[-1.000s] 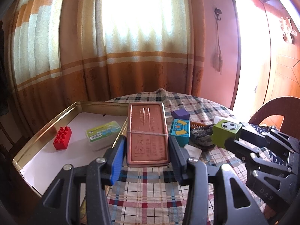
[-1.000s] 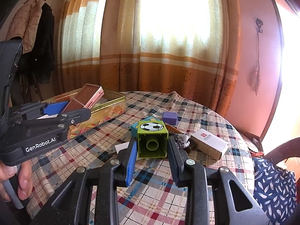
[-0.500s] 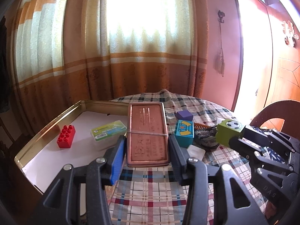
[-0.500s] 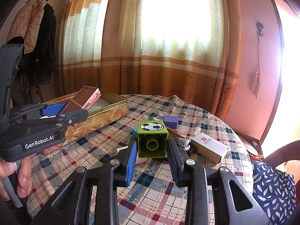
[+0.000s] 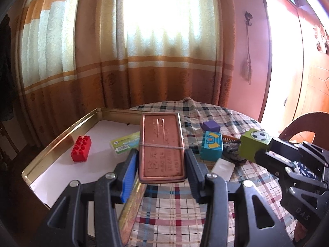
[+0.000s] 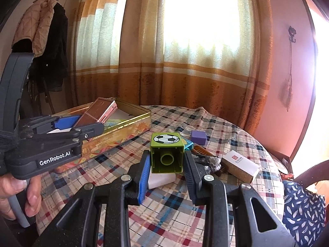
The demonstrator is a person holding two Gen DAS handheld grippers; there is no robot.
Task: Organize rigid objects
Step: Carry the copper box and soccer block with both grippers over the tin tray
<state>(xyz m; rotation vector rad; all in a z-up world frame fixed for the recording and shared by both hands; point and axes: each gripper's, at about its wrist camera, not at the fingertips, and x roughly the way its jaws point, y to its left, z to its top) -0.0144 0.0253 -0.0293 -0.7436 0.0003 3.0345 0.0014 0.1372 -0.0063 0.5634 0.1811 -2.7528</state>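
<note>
2 items held in the air at once. Left gripper (image 5: 161, 169) clamped on copper-pink tin (image 5: 161, 147) with a rubber band around it, held over the near edge of the gold tray (image 5: 59, 135). Right gripper (image 6: 167, 169) clamped on green soccer block (image 6: 167, 153), hollow underside facing the camera, above the plaid tablecloth (image 6: 164, 216). Inside the tray: red brick (image 5: 80, 148) and green-label case (image 5: 125, 143), apart. On the cloth: teal block (image 5: 211, 146), purple cube (image 5: 211, 126), white lid (image 5: 223, 166), white carton (image 6: 240, 164). Person's hand (image 6: 18, 191) grips the left handle.
</note>
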